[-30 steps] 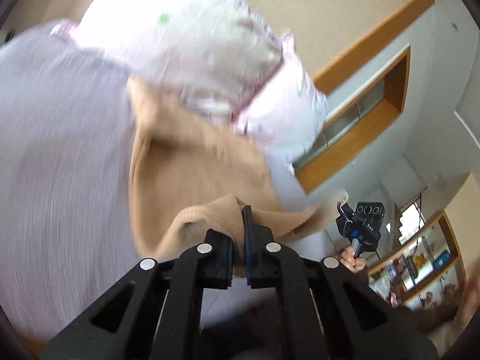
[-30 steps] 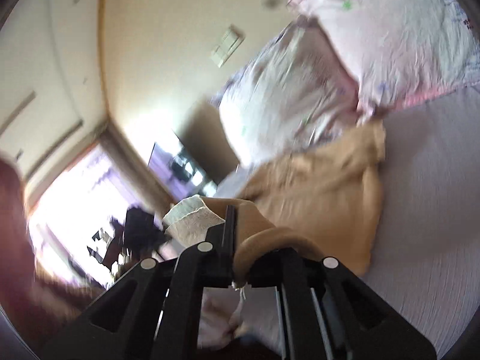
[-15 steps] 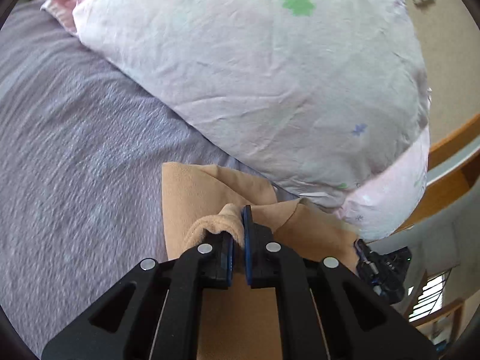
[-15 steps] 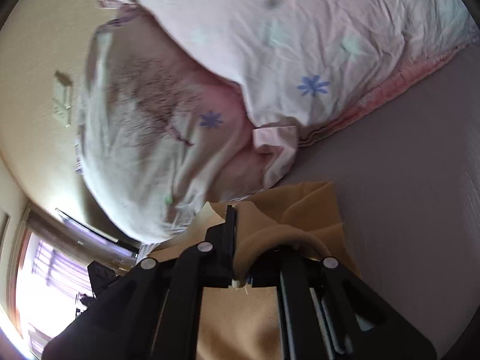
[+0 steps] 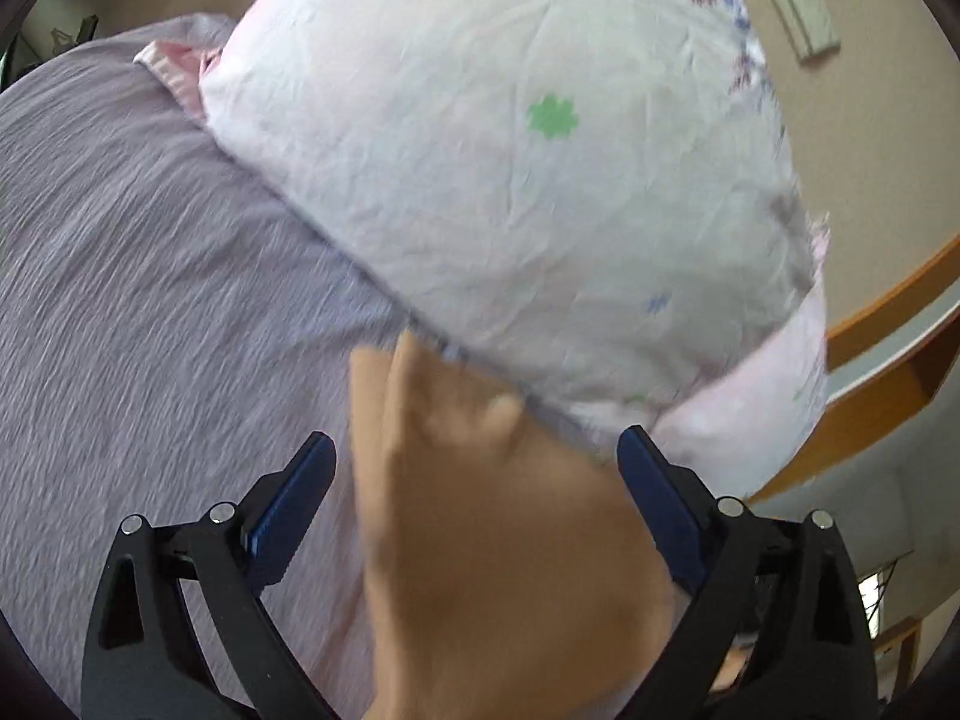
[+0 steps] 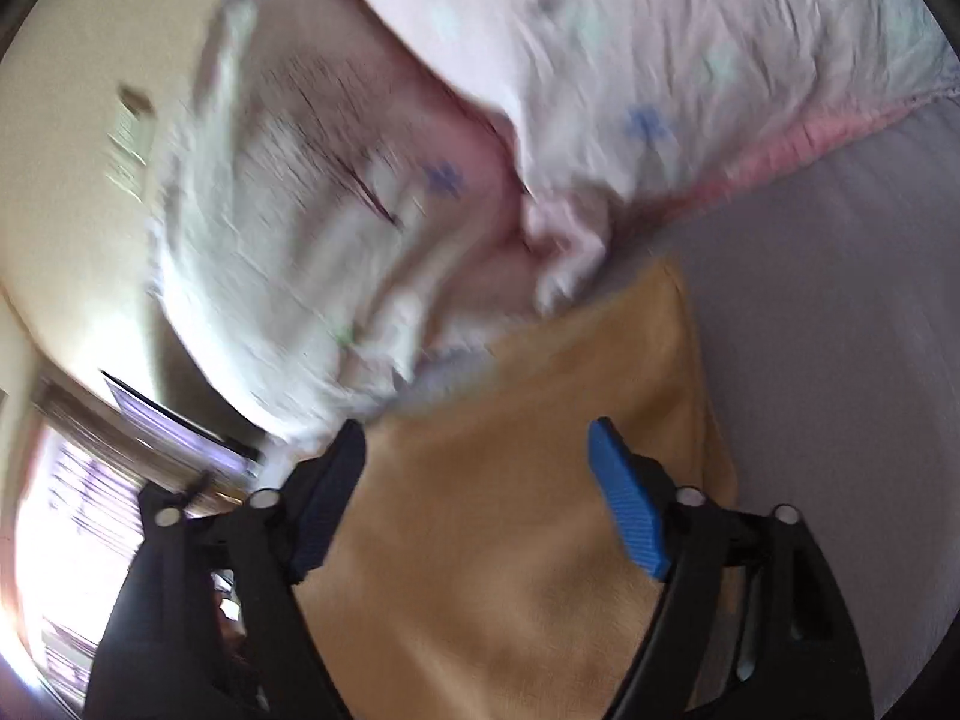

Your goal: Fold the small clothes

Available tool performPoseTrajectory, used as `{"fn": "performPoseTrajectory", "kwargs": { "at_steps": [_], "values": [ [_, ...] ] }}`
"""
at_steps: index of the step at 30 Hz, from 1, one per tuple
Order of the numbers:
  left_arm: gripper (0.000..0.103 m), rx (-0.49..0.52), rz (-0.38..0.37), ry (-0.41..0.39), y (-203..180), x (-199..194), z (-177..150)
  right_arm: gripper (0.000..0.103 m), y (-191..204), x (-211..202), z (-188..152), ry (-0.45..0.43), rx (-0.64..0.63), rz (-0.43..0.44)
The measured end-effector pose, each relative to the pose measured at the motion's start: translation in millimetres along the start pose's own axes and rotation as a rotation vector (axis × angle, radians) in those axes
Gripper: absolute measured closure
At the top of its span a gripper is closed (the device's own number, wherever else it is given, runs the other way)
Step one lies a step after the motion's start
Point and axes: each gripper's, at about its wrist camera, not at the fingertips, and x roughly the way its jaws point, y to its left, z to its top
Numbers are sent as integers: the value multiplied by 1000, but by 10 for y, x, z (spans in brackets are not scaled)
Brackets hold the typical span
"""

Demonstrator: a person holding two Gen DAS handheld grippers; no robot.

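A small tan garment lies on the lilac bedsheet, its far edge against the pillows. It also shows in the right wrist view. My left gripper is open, its blue-padded fingers spread on either side of the cloth, holding nothing. My right gripper is open too, with its blue pads apart over the tan cloth. Both views are blurred by motion.
A large white pillow with small flower prints lies just beyond the garment; a pink-edged second pillow lies beside it. A wall with a light switch stands behind. A bright window is at the left.
Both grippers were shut on folds of the tan garment; both have now opened and let it go. The garment lies flat by the pillows.
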Motion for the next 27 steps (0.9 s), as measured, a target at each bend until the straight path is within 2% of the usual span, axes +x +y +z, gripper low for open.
{"fn": "performPoseTrajectory", "kwargs": {
  "at_steps": [3,4,6,8,10,11,12,13,14,16,17,18,21,23,25,27],
  "values": [
    [7,33,60,86,20,5,-179,29,131,-117,-28,-32,-20,-67],
    [7,40,64,105,72,12,-254,28,189,-236,-62,-65,-17,-55],
    [7,65,85,139,44,17,-378,23,266,-443,-116,-151,-43,29],
    [7,83,101,178,22,91,-470,13,278,-647,-179,-244,-63,115],
    [8,120,107,169,-42,119,-532,10,151,-835,-255,-320,-70,226],
    [9,122,85,190,-42,165,-563,9,106,-813,-261,-342,-55,262],
    [21,120,90,165,-43,136,-565,9,1,-837,-310,-354,-26,297],
    [51,87,62,183,-16,174,-576,9,-31,-801,-323,-349,-3,303],
    [58,19,31,217,56,244,-590,9,-47,-761,-313,-336,26,294],
    [84,-55,8,208,140,242,-573,9,-43,-793,-285,-346,49,297],
    [84,-93,-41,206,168,222,-564,9,-73,-820,-287,-362,49,293],
    [85,-99,-54,194,113,192,-556,9,-80,-826,-289,-378,47,288],
    [85,-48,-129,156,-256,55,-486,9,-97,-902,-258,-424,48,259],
    [85,24,-182,152,-692,38,-437,9,-153,-861,-245,-452,54,237],
    [85,95,-228,166,-1129,137,-439,9,-195,-966,-264,-497,62,197],
    [85,183,-266,209,-1661,418,-531,9,-223,-1066,-270,-549,65,138]
  ]
}}
